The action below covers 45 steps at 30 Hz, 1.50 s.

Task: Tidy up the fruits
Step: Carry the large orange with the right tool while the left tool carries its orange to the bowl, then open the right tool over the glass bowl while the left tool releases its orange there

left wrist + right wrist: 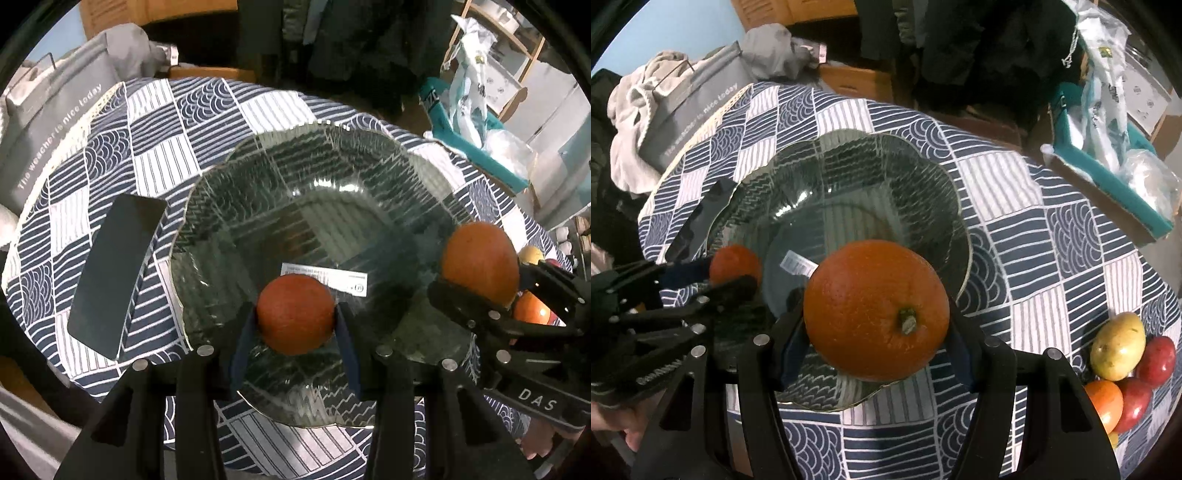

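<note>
Left wrist view: the left gripper (297, 319) has its jaws pinching a small orange (295, 314) from both sides, held over the near part of a clear glass bowl (258, 177) that sits on the bench, which is covered by a blue-and-white patterned cloth (155, 110). A white label (343, 282) shows through the bowl's bottom just behind the fruit. To the right in this view the right gripper (480, 291) holds a large orange (480, 258) over the bowl's right rim. Only this view shows clearly a dark flat phone (118, 273) lying on the cloth just left of the bowl. The right wrist view shows the jaws of that gripper (875, 325) clamped on the large orange (875, 310), stem facing the camera, above the bowl's (849, 177) near side, with the left gripper (735, 275) and its small orange (735, 264) at the left. Only here is the pile of fruit (1123, 365) plain at the bench's right edge, well apart from the bowl: a yellow-green one, two red ones and an orange one. A grey bag (698, 107) with printed words stands behind the bench.
</note>
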Tool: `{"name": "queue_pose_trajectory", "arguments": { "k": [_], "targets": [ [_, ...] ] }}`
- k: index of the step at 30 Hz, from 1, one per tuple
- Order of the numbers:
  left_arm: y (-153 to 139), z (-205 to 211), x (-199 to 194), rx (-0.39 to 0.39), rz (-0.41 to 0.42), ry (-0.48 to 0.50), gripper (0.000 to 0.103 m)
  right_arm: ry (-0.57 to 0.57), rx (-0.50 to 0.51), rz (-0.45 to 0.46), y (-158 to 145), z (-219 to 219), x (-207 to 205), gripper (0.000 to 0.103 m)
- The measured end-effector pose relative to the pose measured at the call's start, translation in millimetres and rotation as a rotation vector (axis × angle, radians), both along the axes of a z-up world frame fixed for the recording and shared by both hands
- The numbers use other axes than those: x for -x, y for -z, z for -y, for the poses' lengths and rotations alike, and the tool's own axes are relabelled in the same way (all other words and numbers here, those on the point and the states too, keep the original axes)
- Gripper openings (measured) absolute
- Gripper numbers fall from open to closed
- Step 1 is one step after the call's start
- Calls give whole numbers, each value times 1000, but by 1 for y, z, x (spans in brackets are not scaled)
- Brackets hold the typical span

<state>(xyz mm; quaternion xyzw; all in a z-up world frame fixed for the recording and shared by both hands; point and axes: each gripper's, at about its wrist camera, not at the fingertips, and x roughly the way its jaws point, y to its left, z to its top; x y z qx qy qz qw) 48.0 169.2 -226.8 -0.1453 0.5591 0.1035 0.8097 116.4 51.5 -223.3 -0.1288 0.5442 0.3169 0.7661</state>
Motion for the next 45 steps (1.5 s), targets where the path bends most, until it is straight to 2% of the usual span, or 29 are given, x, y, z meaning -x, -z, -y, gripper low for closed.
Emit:
{"name": "queue_pose_trajectory", "arguments": {
  "k": [2,6,15,17,19,25,35,45],
  "targets": [
    [-2,1,0,-12,11,5,44,-2,8,-6,2,-1,0,65],
    [-4,2,0,-21,12,8,56,-6,3,-24,6,-2,0,65],
    [-2,-1,1,-26,-15,-3,59,-8,-5,-47,9,-5,2,69],
    [-4,-1,3,-23,-14,-11,61,2,-27,-31,4,-2,2,77],
    [-7,-1,3,-17,-7,-11,61,16,-62,-23,-3,2,0,81],
    [-20,5,4,-16,27,1,66,41,-93,-1,-16,8,-2,81],
    [-60,23,7,-50,128,36,72,105,-81,158,-60,24,6,81],
    [-96,37,14,-42,230,54,75,177,-103,282,-105,48,15,81]
  ]
}}
